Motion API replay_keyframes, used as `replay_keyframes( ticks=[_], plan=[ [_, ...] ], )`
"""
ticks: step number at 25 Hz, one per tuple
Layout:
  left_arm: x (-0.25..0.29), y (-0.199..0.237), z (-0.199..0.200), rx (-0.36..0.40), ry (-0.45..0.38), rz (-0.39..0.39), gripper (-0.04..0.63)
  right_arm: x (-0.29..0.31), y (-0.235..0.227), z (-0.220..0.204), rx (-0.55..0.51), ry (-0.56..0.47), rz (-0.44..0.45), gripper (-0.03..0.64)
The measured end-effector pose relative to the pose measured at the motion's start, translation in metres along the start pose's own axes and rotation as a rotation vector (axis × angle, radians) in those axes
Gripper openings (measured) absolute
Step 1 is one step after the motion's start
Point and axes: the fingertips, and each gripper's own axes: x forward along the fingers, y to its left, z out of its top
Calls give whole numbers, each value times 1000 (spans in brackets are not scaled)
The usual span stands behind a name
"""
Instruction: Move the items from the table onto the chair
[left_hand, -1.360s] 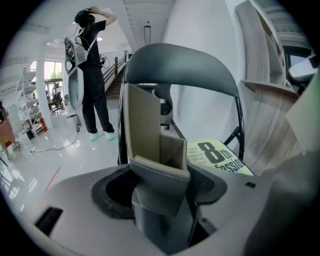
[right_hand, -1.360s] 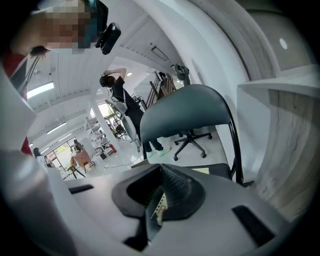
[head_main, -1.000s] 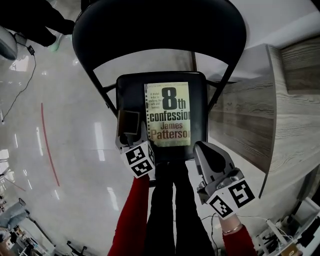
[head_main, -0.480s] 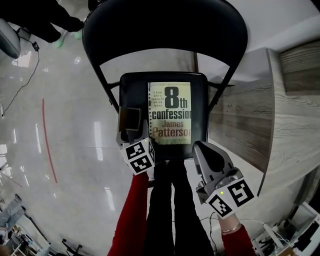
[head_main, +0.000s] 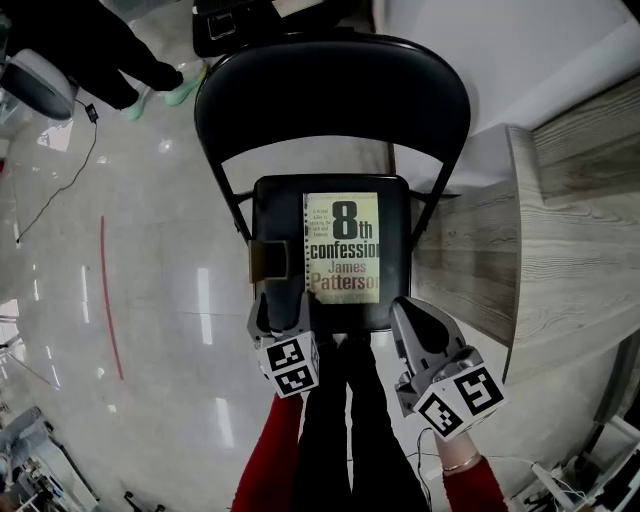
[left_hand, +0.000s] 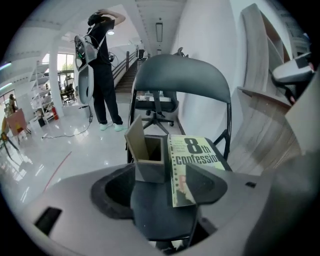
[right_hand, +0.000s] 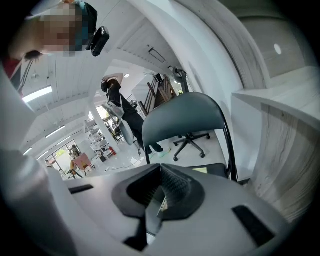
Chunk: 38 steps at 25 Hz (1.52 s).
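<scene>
On the chair (head_main: 330, 90) seat, the small brown box (head_main: 268, 260) stands by itself, just beside the book (head_main: 343, 247) at its 9 o'clock. A moment ago the left claw (head_main: 281, 312) was right up at the box. Now it has pulled back toward 6 o'clock, its two sides apart with nothing between them. The right claw (head_main: 410, 315) is squeezed together and empty, at 4 o'clock from the book. I think both things are dropped off, so the table (head_main: 570, 230) at 3 o'clock comes next.
</scene>
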Motion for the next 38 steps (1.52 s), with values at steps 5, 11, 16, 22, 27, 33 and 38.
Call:
replay_keyframes(
  ticks=[5,11,16,22,27,33,38],
  plan=[
    [-44,-6,15,-11,-8,-55,322,-15,10,16,0,-16,-2,15],
    [-143,-41,92,112,-147,-276,237,-41,43,46,-23,-48,42,15],
    [-209,-63,175,139,-313,-435,158,-69,68,89,-58,-116,57,15],
    [-261,-79,228,43,-419,-544,11,-102,93,114,-91,-159,71,15],
    [-281,-98,246,0,-458,-657,8,-118,99,120,-115,-186,68,15],
    [-292,-107,246,64,-473,-685,8,-127,105,125,-159,-215,66,15],
    [-295,-101,226,109,-443,-659,8,-131,110,116,-169,-199,73,15]
  ],
)
